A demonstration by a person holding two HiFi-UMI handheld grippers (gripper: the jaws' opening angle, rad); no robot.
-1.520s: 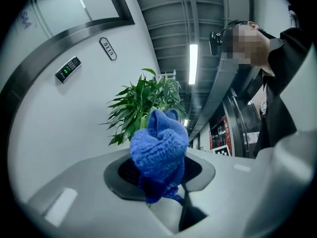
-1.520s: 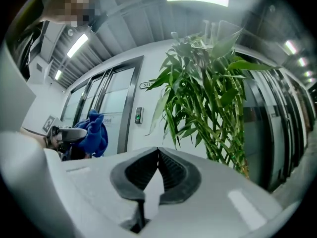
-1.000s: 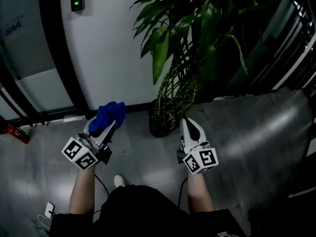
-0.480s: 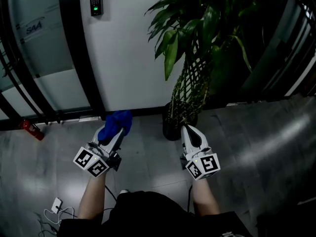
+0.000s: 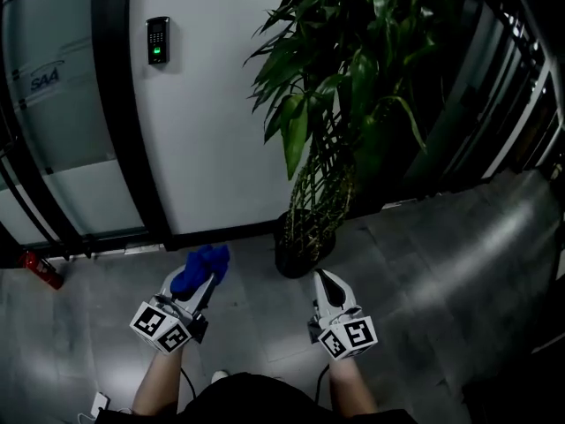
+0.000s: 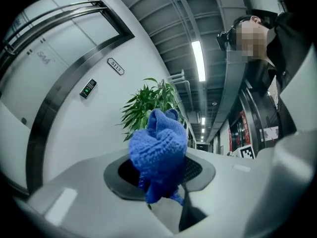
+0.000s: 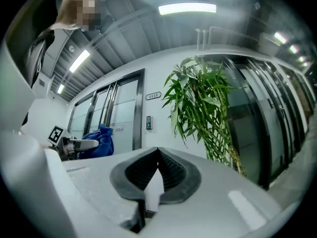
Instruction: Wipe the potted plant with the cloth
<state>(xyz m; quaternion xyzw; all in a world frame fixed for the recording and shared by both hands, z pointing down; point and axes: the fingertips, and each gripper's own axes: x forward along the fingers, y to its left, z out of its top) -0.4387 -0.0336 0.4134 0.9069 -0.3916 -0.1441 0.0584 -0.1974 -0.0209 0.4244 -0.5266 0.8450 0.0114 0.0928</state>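
Grey glossy floor tiles (image 5: 441, 263) run up to a white wall panel (image 5: 212, 131) between dark-framed glass doors; a small black access keypad with a green light (image 5: 157, 41) sits high on that panel; a red fire extinguisher (image 5: 40, 269) lies low at the far left. Your tall leafy green potted plant (image 5: 344, 87) stands against the wall in a dark round pot (image 5: 296, 246), just ahead of your two hands and nearer the right one.

Your left gripper (image 5: 196, 283) is clamped on a bunched blue knitted cloth (image 5: 203, 263); in the left gripper view the cloth (image 6: 158, 155) bulges up from between the dark pads, with the plant's leaves (image 6: 148, 105) behind it; the cloth is apart from the plant, touching no leaf.

Your right gripper (image 5: 321, 278) points at the pot and stops just short of it; its jaws are pressed together at the tips with nothing between them; the right gripper view shows the plant (image 7: 203, 108) to the right and the cloth (image 7: 99, 140) off to the left.
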